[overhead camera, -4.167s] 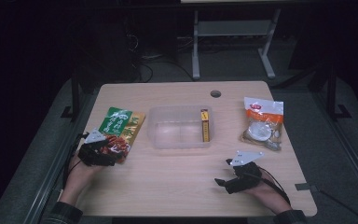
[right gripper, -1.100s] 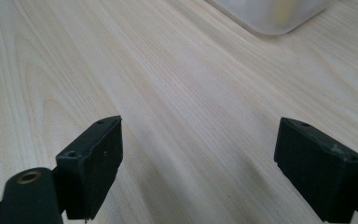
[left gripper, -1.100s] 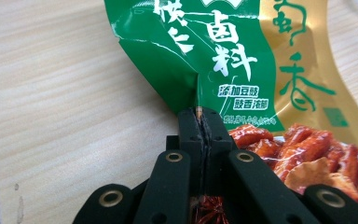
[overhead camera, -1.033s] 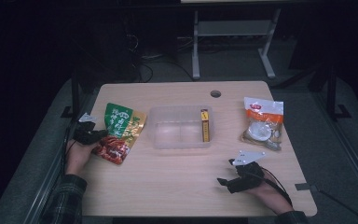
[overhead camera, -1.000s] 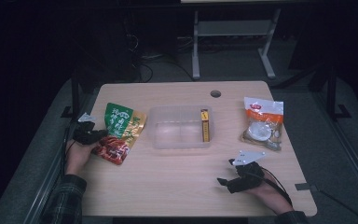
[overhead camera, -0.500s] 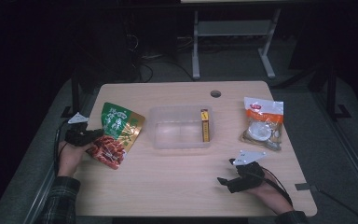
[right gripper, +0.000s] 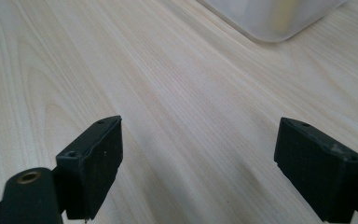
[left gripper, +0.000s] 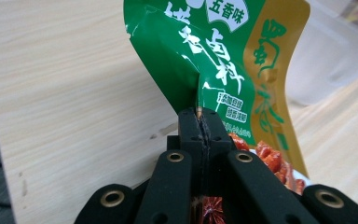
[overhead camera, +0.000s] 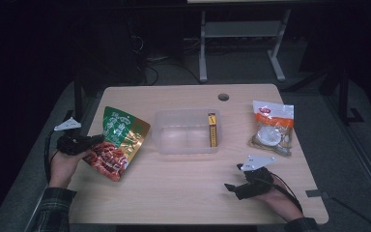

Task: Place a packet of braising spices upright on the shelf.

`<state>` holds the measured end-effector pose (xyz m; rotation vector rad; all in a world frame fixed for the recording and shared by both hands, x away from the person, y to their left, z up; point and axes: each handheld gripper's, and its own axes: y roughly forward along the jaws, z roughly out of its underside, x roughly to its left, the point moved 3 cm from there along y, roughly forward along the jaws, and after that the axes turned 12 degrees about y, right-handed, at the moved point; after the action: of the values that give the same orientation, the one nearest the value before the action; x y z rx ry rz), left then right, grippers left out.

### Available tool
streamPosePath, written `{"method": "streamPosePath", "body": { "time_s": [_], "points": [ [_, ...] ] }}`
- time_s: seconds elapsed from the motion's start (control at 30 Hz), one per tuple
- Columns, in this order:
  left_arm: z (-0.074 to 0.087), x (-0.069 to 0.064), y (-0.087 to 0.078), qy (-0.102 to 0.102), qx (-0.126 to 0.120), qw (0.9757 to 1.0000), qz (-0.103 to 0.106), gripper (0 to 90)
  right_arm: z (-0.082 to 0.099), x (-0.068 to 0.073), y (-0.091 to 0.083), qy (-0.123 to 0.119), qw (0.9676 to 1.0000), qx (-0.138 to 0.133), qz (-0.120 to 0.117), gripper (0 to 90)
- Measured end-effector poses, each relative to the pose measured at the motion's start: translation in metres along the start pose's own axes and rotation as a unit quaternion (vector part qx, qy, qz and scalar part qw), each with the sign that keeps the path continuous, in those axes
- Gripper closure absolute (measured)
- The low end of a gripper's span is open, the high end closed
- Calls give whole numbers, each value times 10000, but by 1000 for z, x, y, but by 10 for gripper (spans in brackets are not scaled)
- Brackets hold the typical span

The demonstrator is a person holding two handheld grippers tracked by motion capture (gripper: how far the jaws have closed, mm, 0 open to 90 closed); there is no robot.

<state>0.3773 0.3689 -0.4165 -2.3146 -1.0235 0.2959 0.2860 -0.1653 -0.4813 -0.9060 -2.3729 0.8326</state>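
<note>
A green, gold and red snack packet (overhead camera: 118,141) hangs tilted over the table's left side, lifted off the wood. My left gripper (overhead camera: 94,141) is shut on its left edge; in the left gripper view the jaws pinch the packet's (left gripper: 223,70) folded rim at my left gripper (left gripper: 199,122). A clear plastic tub (overhead camera: 186,131) stands mid-table with a yellow stick pack (overhead camera: 212,129) inside along its right wall. My right gripper (overhead camera: 233,187) rests near the front right of the table, open, with bare wood between its fingers (right gripper: 93,163).
A white and orange bag (overhead camera: 272,127) lies at the right of the wooden table (overhead camera: 174,188). A round cable hole (overhead camera: 223,96) is near the far edge. The tub's corner (right gripper: 270,14) lies ahead of the right gripper. A dark floor and a metal stand lie beyond.
My left gripper has lifted the snack packet off the table and drawn it left and toward the front. The right gripper has stayed still and open.
</note>
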Motion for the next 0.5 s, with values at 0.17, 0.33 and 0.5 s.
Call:
{"method": "streamPosePath", "body": {
  "time_s": [0.17, 0.33, 0.5],
  "points": [
    [-4, -10, -13, 15, -184, 9997, 135, 900, 0, 0, 0, 9, 10000, -10, -4, 150],
    [-7, -17, -24, 27, -401, 9989, 250, 900, 0, 1, 0, 12, 10000, -5, -23, 150],
    [-13, -29, -30, 117, -525, 9977, 422, 900, -1, 1, 0, 33, 10000, -9, -38, 148]
  ]
}}
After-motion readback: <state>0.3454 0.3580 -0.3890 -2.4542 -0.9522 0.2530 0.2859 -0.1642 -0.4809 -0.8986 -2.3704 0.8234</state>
